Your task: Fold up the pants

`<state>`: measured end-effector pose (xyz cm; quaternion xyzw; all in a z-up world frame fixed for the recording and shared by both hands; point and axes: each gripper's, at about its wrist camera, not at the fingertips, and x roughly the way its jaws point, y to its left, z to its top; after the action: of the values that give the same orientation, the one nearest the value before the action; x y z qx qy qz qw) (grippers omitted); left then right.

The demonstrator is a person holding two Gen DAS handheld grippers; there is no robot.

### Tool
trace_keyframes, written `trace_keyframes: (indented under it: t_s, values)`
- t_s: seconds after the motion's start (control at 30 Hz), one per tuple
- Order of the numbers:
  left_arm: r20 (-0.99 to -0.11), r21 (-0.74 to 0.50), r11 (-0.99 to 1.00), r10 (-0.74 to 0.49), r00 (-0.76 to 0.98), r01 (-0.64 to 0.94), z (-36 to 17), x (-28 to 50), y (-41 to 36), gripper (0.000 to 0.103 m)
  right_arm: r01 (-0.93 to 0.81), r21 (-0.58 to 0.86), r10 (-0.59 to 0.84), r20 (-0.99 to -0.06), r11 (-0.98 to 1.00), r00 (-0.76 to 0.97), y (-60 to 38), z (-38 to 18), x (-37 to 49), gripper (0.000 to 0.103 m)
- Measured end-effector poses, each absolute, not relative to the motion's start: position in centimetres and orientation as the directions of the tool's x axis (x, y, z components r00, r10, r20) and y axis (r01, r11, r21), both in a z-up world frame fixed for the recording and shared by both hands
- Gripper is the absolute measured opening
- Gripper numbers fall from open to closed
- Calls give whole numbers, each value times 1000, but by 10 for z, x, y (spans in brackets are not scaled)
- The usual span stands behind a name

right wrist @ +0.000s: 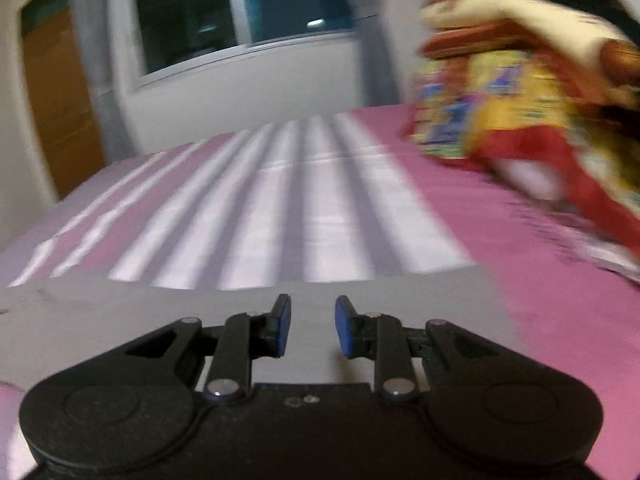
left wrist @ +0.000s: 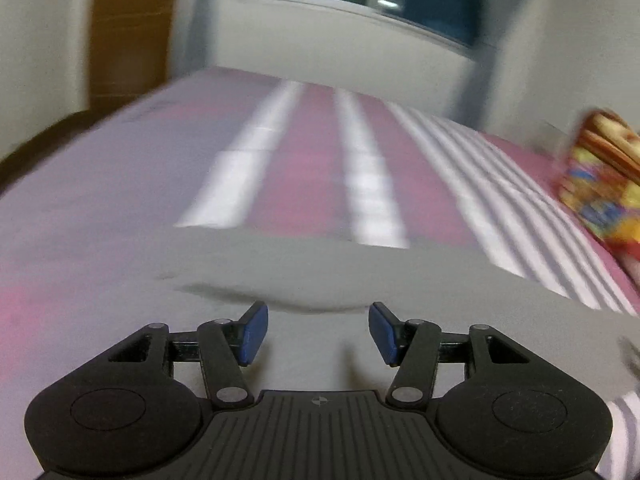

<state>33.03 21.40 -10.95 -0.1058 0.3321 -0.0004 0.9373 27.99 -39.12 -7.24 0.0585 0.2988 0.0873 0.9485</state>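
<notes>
Grey pants (left wrist: 328, 276) lie flat on a pink and white striped bedsheet (left wrist: 304, 152), filling the near part of the left wrist view, with a shallow fold ahead of the fingers. My left gripper (left wrist: 318, 330) is open and empty just above the grey cloth. The pants also show in the right wrist view (right wrist: 120, 316) as a grey band across the bottom. My right gripper (right wrist: 313, 326) is open and empty over that cloth near its far edge. Both views are blurred.
A colourful yellow and red bundle of cloth (right wrist: 516, 108) lies on the bed at the right, also in the left wrist view (left wrist: 600, 176). A window (right wrist: 240, 12) and a wooden door (right wrist: 56, 100) stand on the wall behind the bedsheet (right wrist: 540, 280).
</notes>
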Motion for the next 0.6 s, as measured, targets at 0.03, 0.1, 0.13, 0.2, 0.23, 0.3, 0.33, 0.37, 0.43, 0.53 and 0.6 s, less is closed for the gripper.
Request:
trace_keyframes:
  t_s: [0.03, 0.1, 0.13, 0.2, 0.23, 0.3, 0.33, 0.37, 0.43, 0.53, 0.6]
  values:
    - [-630, -198, 980, -102, 769, -32, -113, 345, 200, 55, -167, 162, 230, -576, 973, 784, -373, -74, 291, 24]
    - [-651, -176, 983, -152, 743, 47, -121, 373, 172, 55, -263, 156, 303, -604, 952, 738, -329, -81, 317, 24]
    - [-659, -160, 985, -157, 735, 66, -124, 384, 164, 55, -308, 158, 338, -615, 938, 713, -307, -84, 325, 24]
    - [-678, -139, 987, -154, 718, 80, -132, 405, 152, 55, -403, 164, 409, -639, 900, 652, -263, -93, 344, 24]
    - [-690, -143, 986, -159, 706, 83, -137, 416, 150, 55, -445, 158, 432, -653, 881, 622, -240, -98, 351, 23]
    - [-725, -131, 989, -140, 674, 64, -151, 437, 151, 55, -505, 150, 461, -676, 850, 575, -199, -112, 368, 22]
    - [-747, -124, 991, -129, 652, 53, -160, 447, 152, 55, -510, 153, 459, -693, 847, 556, -184, -119, 378, 22]
    - [-757, -124, 991, -126, 641, 48, -168, 456, 154, 55, -498, 155, 440, -728, 853, 526, -166, -130, 393, 23]
    - [-758, -142, 990, -123, 641, 23, -174, 470, 161, 55, -458, 136, 393, -752, 878, 530, -145, -142, 415, 23]
    - [-744, -172, 985, -137, 654, 10, -156, 472, 159, 55, -420, 99, 343, -756, 902, 557, -120, -131, 433, 27]
    - [-712, -106, 994, -87, 697, 16, -148, 459, 161, 55, -457, 111, 393, -707, 882, 587, -113, -115, 425, 27]
